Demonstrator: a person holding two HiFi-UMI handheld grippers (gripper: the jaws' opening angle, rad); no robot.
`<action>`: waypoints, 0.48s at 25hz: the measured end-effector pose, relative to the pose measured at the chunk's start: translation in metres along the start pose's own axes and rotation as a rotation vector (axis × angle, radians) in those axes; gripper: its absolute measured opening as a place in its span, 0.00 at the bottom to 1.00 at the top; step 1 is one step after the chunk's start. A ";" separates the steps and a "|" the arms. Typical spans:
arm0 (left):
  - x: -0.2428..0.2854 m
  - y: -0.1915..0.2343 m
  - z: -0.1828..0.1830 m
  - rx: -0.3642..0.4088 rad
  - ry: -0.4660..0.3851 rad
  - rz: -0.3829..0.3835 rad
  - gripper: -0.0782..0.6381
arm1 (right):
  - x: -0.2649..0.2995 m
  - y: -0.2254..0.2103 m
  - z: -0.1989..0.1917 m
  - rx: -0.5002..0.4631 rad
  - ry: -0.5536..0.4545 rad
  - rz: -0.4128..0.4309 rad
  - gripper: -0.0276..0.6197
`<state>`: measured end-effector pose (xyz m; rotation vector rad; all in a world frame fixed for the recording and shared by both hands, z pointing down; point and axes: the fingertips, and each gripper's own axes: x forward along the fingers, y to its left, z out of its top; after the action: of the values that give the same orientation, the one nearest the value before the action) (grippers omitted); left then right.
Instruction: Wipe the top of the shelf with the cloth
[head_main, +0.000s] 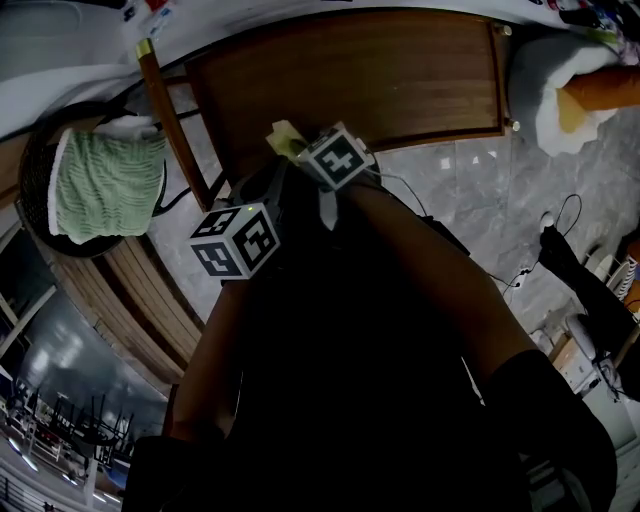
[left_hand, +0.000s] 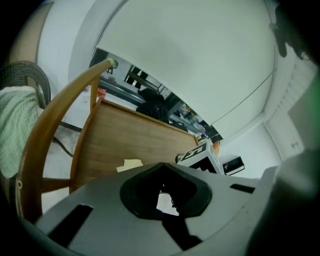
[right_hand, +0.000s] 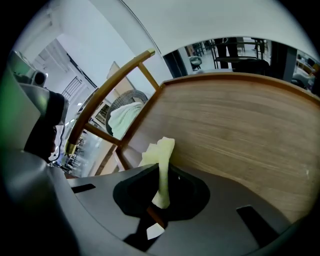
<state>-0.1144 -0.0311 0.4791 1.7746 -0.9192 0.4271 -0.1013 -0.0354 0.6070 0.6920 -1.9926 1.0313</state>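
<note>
The wooden shelf top (head_main: 380, 80) fills the upper middle of the head view. My right gripper (right_hand: 161, 172) is shut on a pale yellow cloth (right_hand: 163, 149), which sticks up between its jaws just over the near edge of the shelf top (right_hand: 240, 125). In the head view the cloth (head_main: 285, 138) shows beside the right marker cube (head_main: 336, 160). My left gripper (left_hand: 162, 174) is shut with nothing in it, held lower and to the left of the right one; its marker cube (head_main: 236, 240) hides its jaws in the head view. From the left gripper view a corner of the cloth (left_hand: 129, 165) lies against the shelf top (left_hand: 135, 137).
A dark wicker basket (head_main: 30, 170) with a green towel (head_main: 100, 185) stands left of the shelf. A curved wooden rail (head_main: 170, 120) with spindles runs between basket and shelf. Grey marble floor (head_main: 480, 200) with cables lies to the right. A white cushion (head_main: 560, 100) sits top right.
</note>
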 end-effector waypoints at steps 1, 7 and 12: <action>0.005 -0.004 -0.001 0.008 0.004 -0.002 0.12 | -0.004 -0.005 -0.003 0.000 0.002 -0.005 0.11; 0.033 -0.020 -0.002 0.013 0.010 -0.002 0.12 | -0.024 -0.030 -0.016 0.010 0.002 -0.017 0.11; 0.050 -0.034 0.000 0.015 0.004 -0.002 0.12 | -0.042 -0.054 -0.026 0.009 -0.006 -0.040 0.11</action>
<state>-0.0570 -0.0449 0.4903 1.7871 -0.9136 0.4371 -0.0286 -0.0372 0.6049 0.7373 -1.9730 1.0163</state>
